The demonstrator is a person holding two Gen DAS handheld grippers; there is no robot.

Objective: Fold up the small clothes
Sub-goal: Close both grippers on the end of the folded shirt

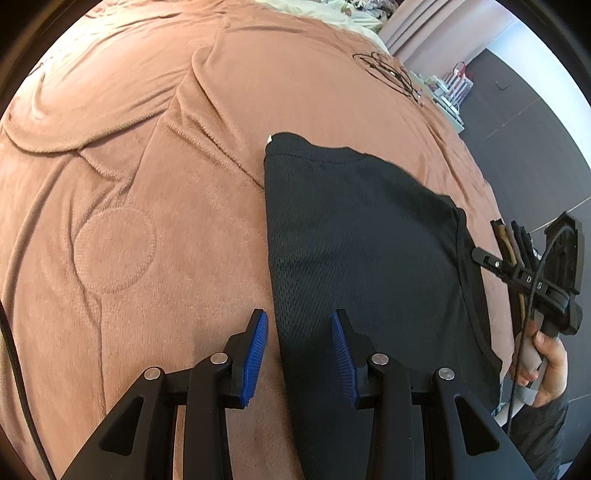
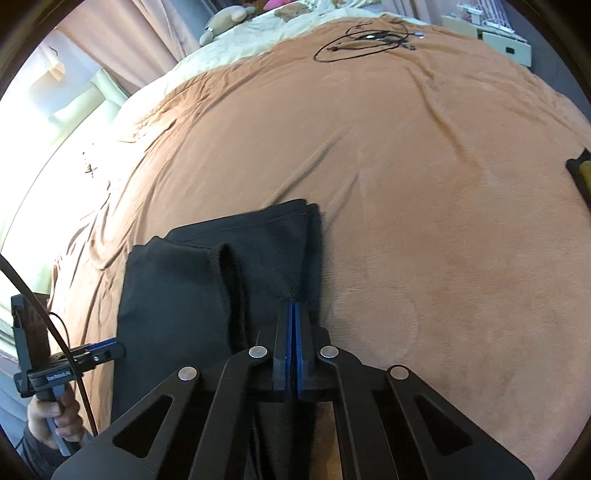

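A black mesh garment (image 1: 362,236) lies partly folded on a brown blanket (image 1: 147,166). My left gripper (image 1: 299,332) is open, its blue pads straddling the garment's near left edge. In the right wrist view the garment (image 2: 184,288) shows folded layers, and my right gripper (image 2: 293,314) is shut on its right edge. The right gripper also shows in the left wrist view (image 1: 480,254) at the garment's far right side. The left gripper shows in the right wrist view (image 2: 107,349) at the garment's left edge.
A coiled black cable (image 2: 365,40) lies at the far side of the blanket (image 2: 424,184). A black and yellow object (image 2: 581,170) sits at the right edge. Pale bedding and a stuffed toy (image 2: 225,18) lie beyond. Shelves (image 1: 450,88) stand past the bed.
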